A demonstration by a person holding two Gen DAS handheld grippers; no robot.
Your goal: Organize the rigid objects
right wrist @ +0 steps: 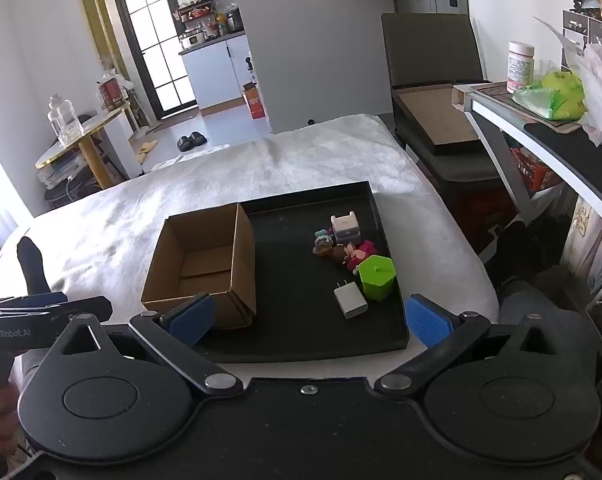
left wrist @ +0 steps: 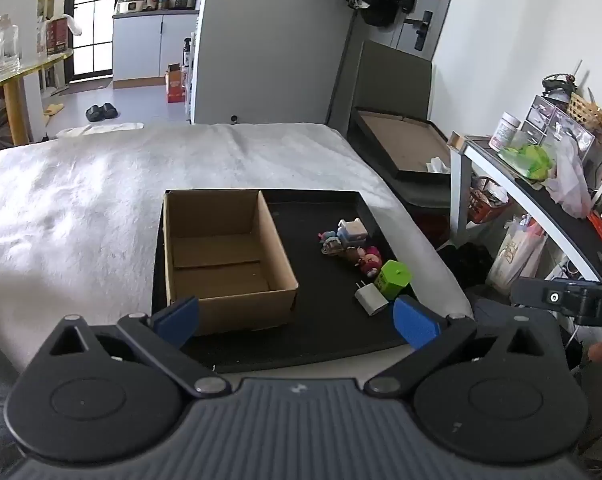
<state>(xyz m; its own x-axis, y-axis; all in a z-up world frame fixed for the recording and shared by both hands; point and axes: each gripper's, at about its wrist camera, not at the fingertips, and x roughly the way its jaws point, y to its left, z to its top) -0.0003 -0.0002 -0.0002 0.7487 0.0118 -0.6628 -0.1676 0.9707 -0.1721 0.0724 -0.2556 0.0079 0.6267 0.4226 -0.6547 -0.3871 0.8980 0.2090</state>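
Note:
A black tray [left wrist: 321,332] [right wrist: 301,344] lies on a white-covered bed. An empty brown cardboard box [left wrist: 221,256] [right wrist: 201,264] stands in its left half. In its right half lie a white charger plug [left wrist: 371,298] [right wrist: 351,300], a green hexagonal container [left wrist: 393,278] [right wrist: 377,276], small pink and brown figurines [left wrist: 367,258] [right wrist: 351,256] and a small white-blue toy [left wrist: 353,232] [right wrist: 345,226]. My left gripper [left wrist: 297,322] is open and empty, above the tray's near edge. My right gripper [right wrist: 311,322] is open and empty, also above the near edge.
A dark chair with a flat box [right wrist: 437,120] stands past the bed's right side. A desk with bags and jars [right wrist: 549,96] is at the right. A yellow-rimmed table with a glass jar [right wrist: 65,120] stands at the left. The other gripper shows at each view's edge.

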